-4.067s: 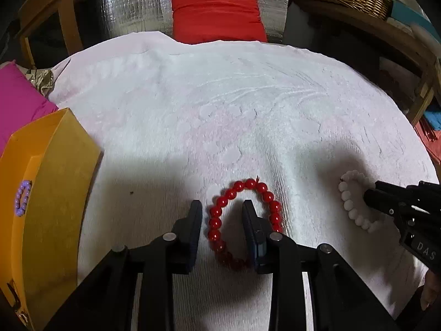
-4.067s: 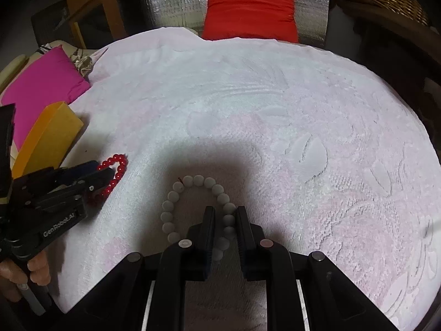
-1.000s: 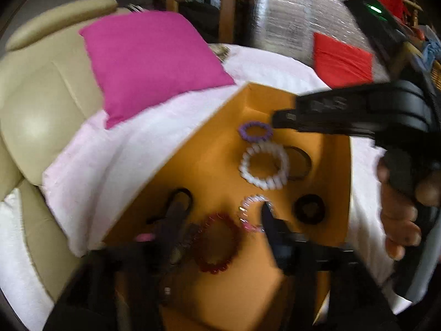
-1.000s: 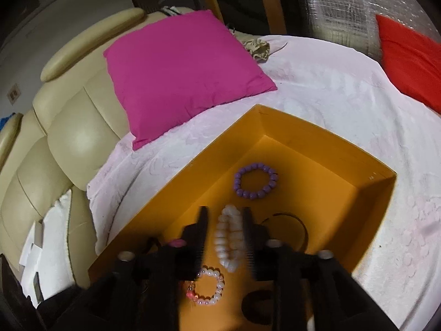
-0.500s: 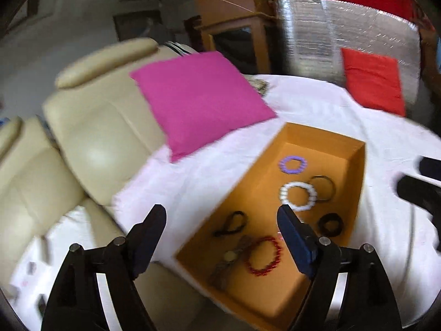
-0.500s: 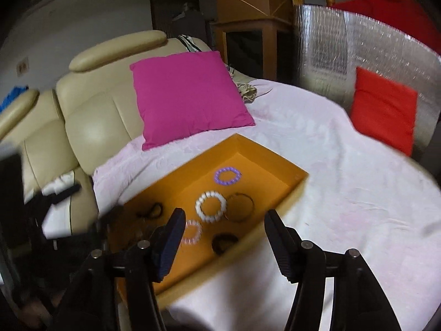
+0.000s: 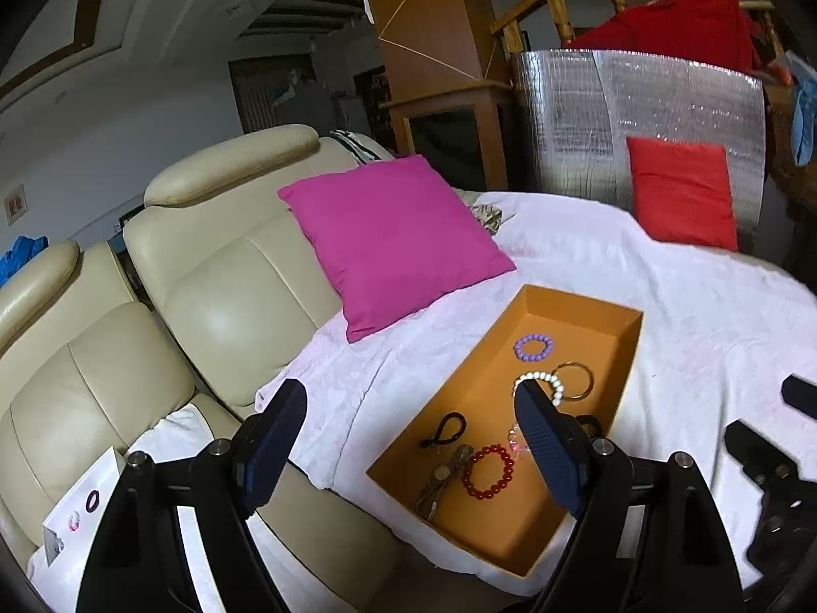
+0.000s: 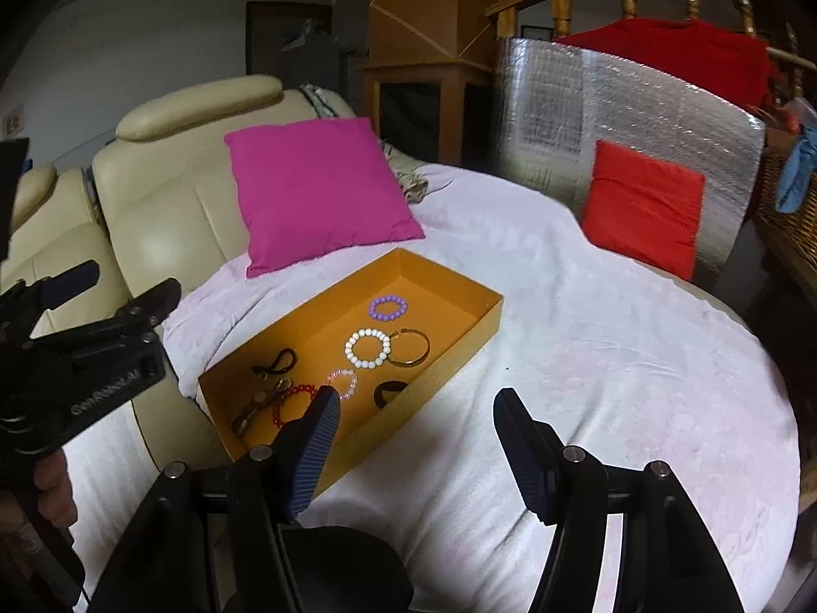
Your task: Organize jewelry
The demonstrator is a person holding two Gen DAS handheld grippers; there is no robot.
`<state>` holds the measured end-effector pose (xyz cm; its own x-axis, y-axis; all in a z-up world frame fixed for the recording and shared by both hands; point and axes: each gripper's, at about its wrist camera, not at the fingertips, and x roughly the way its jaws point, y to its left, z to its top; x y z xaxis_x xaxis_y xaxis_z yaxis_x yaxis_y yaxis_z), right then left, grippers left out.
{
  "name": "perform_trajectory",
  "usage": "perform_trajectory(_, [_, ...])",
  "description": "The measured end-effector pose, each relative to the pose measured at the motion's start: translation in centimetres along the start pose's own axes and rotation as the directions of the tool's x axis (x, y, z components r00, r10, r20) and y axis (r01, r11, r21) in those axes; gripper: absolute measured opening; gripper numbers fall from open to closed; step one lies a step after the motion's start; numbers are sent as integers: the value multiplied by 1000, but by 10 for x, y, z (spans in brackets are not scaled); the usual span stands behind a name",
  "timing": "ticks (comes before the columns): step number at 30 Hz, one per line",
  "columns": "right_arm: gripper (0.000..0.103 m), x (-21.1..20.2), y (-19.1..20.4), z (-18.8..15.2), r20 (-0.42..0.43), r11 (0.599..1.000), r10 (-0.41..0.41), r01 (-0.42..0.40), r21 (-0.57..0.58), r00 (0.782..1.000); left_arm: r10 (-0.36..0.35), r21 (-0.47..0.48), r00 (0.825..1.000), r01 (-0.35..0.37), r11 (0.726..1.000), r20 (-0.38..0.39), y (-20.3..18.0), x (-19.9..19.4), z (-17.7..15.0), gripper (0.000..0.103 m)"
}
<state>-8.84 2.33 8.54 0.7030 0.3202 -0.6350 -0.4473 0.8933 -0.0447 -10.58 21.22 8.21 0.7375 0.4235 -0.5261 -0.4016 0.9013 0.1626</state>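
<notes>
An orange box [image 7: 577,306] [image 8: 449,281] lies on the white cloth. In it rest a red bead bracelet [image 7: 487,471] [image 8: 293,398], a white bead bracelet [image 8: 367,348], a purple one [image 8: 388,307], a gold bangle [image 8: 408,347] and several smaller pieces. My left gripper [image 7: 408,398] hovers high above the box's near-left side, open wide and empty. My right gripper [image 8: 416,401] hangs above the box's near-right rim; its jaws are opening and nothing is between them. In the left wrist view my finger hides part of the white bracelet [image 7: 549,380].
A pink cushion [image 8: 316,189] leans on a beige leather sofa [image 7: 214,265] left of the box. A red cushion [image 8: 643,204] stands against a silver foil panel [image 8: 613,102] at the back. The cloth-covered round table [image 8: 638,357] spreads to the right.
The red and white bracelets, earlier gripped on the cloth, now lie in the box. Both grippers have let go, opened wider and pulled up and back from the box.
</notes>
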Motion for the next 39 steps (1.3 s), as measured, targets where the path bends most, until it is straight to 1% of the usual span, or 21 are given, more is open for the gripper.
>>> perform_trajectory(2, [68, -4, 1, -1, 5, 1000, 0, 0, 19, 1000, -9, -11, 1000, 9, 1000, 3, 3, -5, 2, 84])
perform_trajectory(4, [68, -5, 2, -1, 6, 999, 8, -8, 36, 1000, -3, -17, 1000, 3, 1000, 10, 4, -9, 2, 84])
perform_trajectory(13, [68, -2, 8, -5, 0, 999, 12, -12, 46, 1000, 4, -49, 1000, -4, 999, -5, 12, -4, 1, 84])
perform_trajectory(23, [68, 5, 5, -7, -10, 998, 16, -15, 55, 1000, 2, -52, 1000, -3, 999, -17, 12, 1, 0, 84])
perform_trajectory(39, [68, 4, 4, -6, -4, 998, 13, -13, 62, 1000, 4, -49, 1000, -5, 999, -20, 11, 1, -2, 84])
